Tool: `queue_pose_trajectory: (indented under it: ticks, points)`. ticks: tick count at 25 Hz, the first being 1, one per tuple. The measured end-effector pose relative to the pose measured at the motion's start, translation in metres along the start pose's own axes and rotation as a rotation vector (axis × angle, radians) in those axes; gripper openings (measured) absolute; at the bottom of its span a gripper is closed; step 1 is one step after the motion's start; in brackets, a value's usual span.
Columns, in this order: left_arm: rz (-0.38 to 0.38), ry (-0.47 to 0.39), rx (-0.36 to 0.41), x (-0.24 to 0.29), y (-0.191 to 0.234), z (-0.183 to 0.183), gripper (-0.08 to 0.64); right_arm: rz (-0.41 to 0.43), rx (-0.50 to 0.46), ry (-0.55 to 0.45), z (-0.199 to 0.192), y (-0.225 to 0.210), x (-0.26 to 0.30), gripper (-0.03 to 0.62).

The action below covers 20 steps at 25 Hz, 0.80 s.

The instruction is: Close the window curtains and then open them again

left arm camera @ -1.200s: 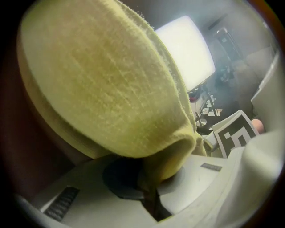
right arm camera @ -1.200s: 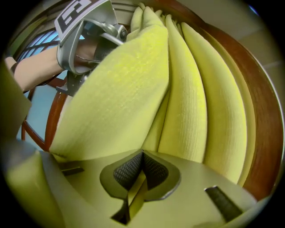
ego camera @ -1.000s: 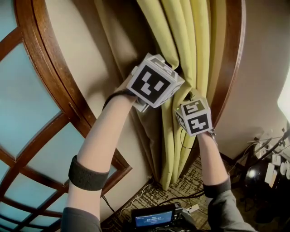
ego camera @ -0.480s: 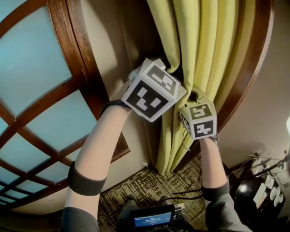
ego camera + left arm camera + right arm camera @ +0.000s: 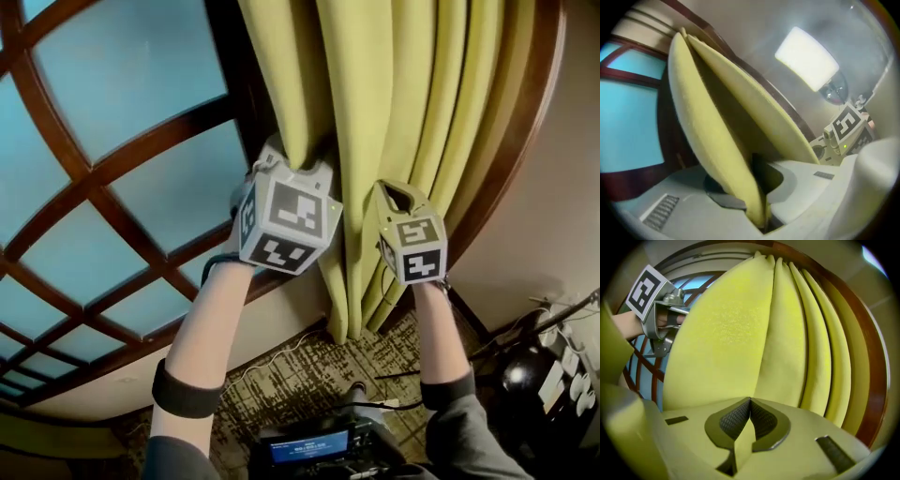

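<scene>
1. Yellow-green pleated fabric curtain: hangs gathered just right of the brown wooden-lattice window.
2. Left claw: jaws just been opening, slightly spread; curtain's edge fold between them.
3. Right claw: pressed together, pinching a curtain fold.

Curtain right of window; cable on floor below curtain.

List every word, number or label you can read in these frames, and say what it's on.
No text is legible anywhere.
Screen at the bottom of the head view: pale lines on blue, too small to read.
Marker cubes: black-and-white square patterns, not writing.
Curtain: plain, no print.
</scene>
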State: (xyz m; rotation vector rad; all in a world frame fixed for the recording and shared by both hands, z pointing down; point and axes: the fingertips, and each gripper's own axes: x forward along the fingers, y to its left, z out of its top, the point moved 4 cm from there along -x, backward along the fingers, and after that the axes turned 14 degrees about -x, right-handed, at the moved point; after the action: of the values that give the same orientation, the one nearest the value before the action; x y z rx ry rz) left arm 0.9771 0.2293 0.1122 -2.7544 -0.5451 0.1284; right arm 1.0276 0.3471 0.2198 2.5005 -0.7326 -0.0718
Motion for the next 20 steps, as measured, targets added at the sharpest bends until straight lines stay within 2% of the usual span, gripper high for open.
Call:
queue_pose_trajectory:
  ticks: [3,8,14,20]
  points:
    - [0.072,-0.020,-0.019,-0.072,0.017,-0.023,0.044,0.002,0.039,0.010,0.000,0.052,-0.022,0.014]
    - [0.123,-0.010,-0.031,-0.173,0.043,-0.068,0.044,0.012,0.086,0.050,0.000,0.133,-0.052,0.014]
    - [0.130,0.057,-0.104,-0.275,0.068,-0.133,0.046,0.021,0.090,0.098,0.017,0.215,-0.094,0.014]
    - [0.136,0.142,-0.209,-0.346,0.066,-0.182,0.067,0.096,0.081,0.158,0.015,0.277,-0.125,0.014]
